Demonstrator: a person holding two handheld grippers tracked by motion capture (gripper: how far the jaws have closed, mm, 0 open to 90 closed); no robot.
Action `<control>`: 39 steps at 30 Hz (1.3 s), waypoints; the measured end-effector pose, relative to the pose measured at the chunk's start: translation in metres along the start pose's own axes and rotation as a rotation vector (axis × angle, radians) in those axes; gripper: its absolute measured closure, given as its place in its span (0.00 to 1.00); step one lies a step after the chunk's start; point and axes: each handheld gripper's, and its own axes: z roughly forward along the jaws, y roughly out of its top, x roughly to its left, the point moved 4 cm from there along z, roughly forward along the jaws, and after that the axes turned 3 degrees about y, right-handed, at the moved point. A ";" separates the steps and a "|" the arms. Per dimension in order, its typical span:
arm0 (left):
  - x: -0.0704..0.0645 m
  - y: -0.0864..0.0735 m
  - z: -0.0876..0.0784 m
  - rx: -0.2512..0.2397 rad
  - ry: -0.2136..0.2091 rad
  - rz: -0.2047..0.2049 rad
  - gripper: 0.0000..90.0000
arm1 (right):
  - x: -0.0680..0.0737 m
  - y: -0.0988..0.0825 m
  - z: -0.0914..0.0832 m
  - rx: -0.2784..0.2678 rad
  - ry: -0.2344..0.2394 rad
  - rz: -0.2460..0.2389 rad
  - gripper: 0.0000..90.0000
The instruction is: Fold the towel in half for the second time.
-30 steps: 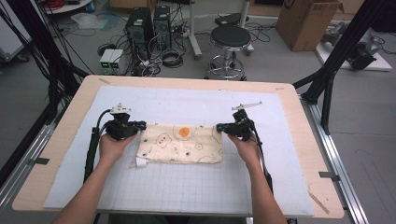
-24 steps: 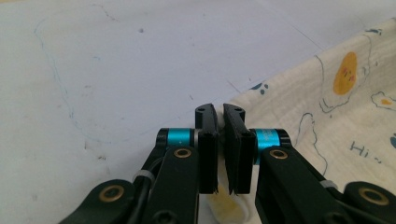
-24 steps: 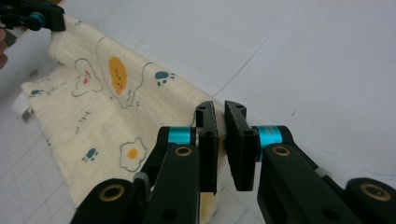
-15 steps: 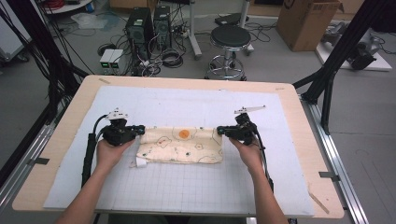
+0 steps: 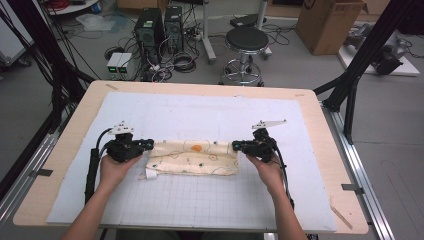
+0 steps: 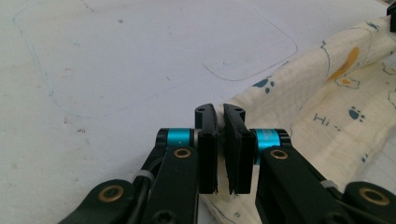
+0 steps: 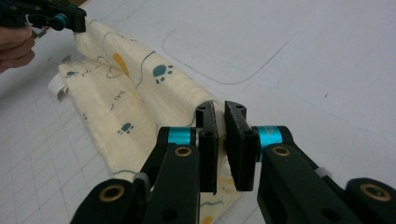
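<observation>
I see the left hand-held gripper (image 5: 148,145) clenched on the left end of the cream printed cloth (image 5: 192,157), and the right hand-held gripper (image 5: 236,146) clenched on its right end. In both gripper views the jaws stand almost together with fabric pinched between the pads, though the pads themselves hide the exact bite, so I cannot tell how many layers each one has. The cloth lies folded into a long band stretched between the two grippers, its far edge lifted slightly off the surface (image 5: 200,115); the lifted fold hides what lies under it. A white label (image 5: 150,174) sticks out just below the left hand-held gripper, probably sewn to the cloth's corner. In the right gripper view the cloth's near end runs off the bottom of the frame behind the jaws.

Beyond both grippers the surface's white mat lies bare up to its far edge. Outward of each gripper there is room before the wooden border, and the gridded part toward my forearms is free.
</observation>
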 end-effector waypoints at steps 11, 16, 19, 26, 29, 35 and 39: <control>-0.009 -0.005 -0.009 -0.017 -0.024 0.025 0.93 | 0.008 -0.007 -0.006 0.005 0.018 -0.033 0.93; -0.010 -0.018 -0.008 0.003 -0.030 0.023 0.93 | 0.012 -0.015 -0.006 0.012 0.025 -0.044 0.93; -0.011 -0.022 -0.009 -0.003 -0.030 0.026 0.93 | 0.015 -0.018 -0.006 0.023 0.028 -0.059 0.92; -0.014 -0.028 -0.013 0.000 -0.038 0.044 0.93 | 0.020 -0.023 -0.007 0.042 0.028 -0.086 0.92; -0.017 -0.030 -0.015 0.008 -0.037 0.065 0.92 | 0.022 -0.027 -0.006 0.056 0.024 -0.093 0.92; -0.019 -0.036 -0.018 0.028 -0.049 0.073 0.92 | 0.025 -0.035 -0.005 0.074 0.013 -0.109 0.92; -0.021 -0.040 -0.020 0.043 -0.051 0.087 0.91 | 0.027 -0.035 -0.005 0.077 0.005 -0.124 0.91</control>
